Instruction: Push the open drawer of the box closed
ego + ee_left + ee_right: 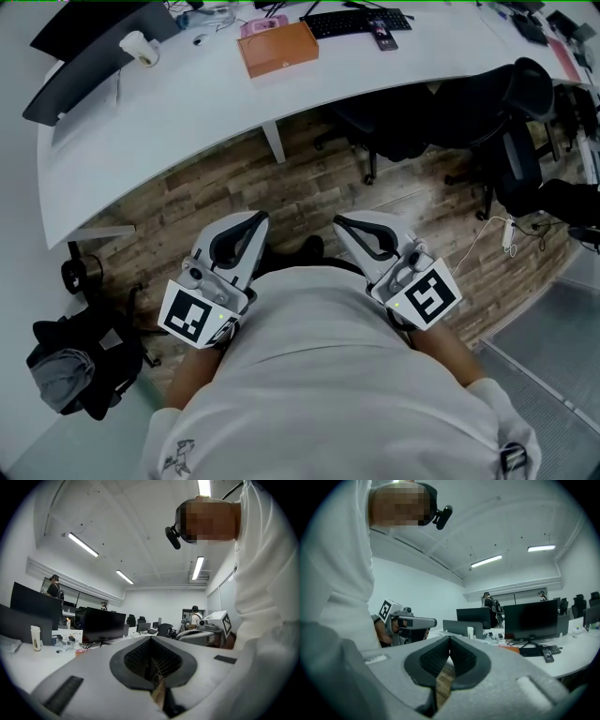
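L gripper and R gripper were held close in front of the torso, side by side, both aimed roughly level toward the white desk. Both were seen clenched: in each gripper view the jaw tips were pressed together w/ nothing gripped, and only wood floor was visible thru the loop behind the tips. The orange-brown box was seen on the desk's far side, well apart from both grippers and untouched. A pink part was seen at the box's far edge; whether it was the drawer couldn't be told. A black keyboard and a phone were seen just R of the box, w/ a white cup and a dark monitor to its L. Black office chairs were tucked under the desk. A dark backpack was seen lying on the floor at the person's L.
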Action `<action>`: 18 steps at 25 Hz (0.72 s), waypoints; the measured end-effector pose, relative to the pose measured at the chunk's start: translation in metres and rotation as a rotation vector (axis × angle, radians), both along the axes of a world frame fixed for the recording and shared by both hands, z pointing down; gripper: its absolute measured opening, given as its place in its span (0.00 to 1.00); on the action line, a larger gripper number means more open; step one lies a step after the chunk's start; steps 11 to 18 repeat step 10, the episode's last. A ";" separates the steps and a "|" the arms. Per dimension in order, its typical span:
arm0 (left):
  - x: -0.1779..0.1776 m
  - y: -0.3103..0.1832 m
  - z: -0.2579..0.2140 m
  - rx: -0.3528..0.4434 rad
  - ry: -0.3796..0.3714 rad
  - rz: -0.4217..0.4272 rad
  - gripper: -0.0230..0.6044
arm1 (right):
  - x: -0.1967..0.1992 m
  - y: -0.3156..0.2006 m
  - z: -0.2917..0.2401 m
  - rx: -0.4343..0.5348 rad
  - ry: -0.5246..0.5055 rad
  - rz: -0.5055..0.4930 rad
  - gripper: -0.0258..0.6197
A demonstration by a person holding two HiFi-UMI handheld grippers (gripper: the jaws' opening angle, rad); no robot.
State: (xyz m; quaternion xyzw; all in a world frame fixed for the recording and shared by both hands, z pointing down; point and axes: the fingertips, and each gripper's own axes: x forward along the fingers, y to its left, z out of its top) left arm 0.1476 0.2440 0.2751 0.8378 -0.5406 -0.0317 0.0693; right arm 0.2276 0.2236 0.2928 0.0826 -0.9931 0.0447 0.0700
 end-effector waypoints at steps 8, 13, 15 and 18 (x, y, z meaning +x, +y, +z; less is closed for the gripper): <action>0.016 0.021 -0.002 0.022 0.019 0.011 0.03 | 0.012 0.020 0.001 0.005 0.003 -0.009 0.04; 0.021 0.025 -0.002 0.023 0.018 0.013 0.03 | 0.016 0.025 0.000 0.004 -0.001 -0.007 0.04; 0.021 0.025 -0.002 0.023 0.018 0.013 0.03 | 0.016 0.025 0.000 0.004 -0.001 -0.007 0.04; 0.021 0.025 -0.002 0.023 0.018 0.013 0.03 | 0.016 0.025 0.000 0.004 -0.001 -0.007 0.04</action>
